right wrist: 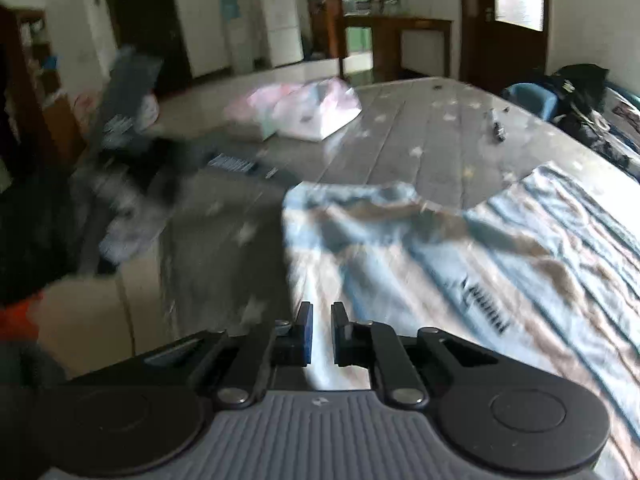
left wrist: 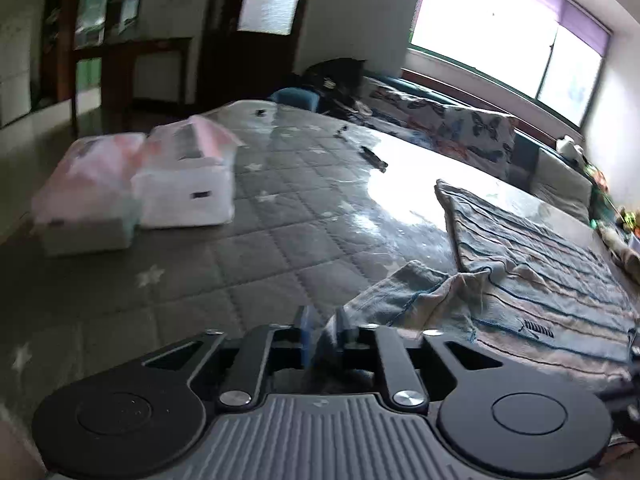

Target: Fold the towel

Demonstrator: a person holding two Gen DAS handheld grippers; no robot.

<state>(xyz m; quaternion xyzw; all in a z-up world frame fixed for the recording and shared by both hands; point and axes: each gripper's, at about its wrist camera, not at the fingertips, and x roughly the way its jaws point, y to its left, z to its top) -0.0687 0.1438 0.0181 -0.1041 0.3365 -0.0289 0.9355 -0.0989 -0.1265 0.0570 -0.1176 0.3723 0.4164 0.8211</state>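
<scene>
A blue, grey and pink striped towel (left wrist: 540, 272) lies on the grey quilted table cover (left wrist: 240, 280), at the right in the left wrist view. Its near left corner is pulled up in a crumpled fold that runs into my left gripper (left wrist: 324, 328), which is shut on that corner. In the right wrist view the towel (right wrist: 480, 260) spreads wrinkled ahead and to the right. My right gripper (right wrist: 321, 320) hovers over the towel's near left edge. Its jaws stand close together with a narrow gap, and nothing is pinched between them.
Two plastic-wrapped tissue packs (left wrist: 184, 184) (right wrist: 316, 108) sit at the far left of the table. Small dark objects (left wrist: 374, 158) (right wrist: 498, 128) lie further back. Behind the table are a blue chair (right wrist: 528, 96) and a sofa with butterfly cushions (left wrist: 460, 128). A blurred dark shape (right wrist: 120, 128) is at the left.
</scene>
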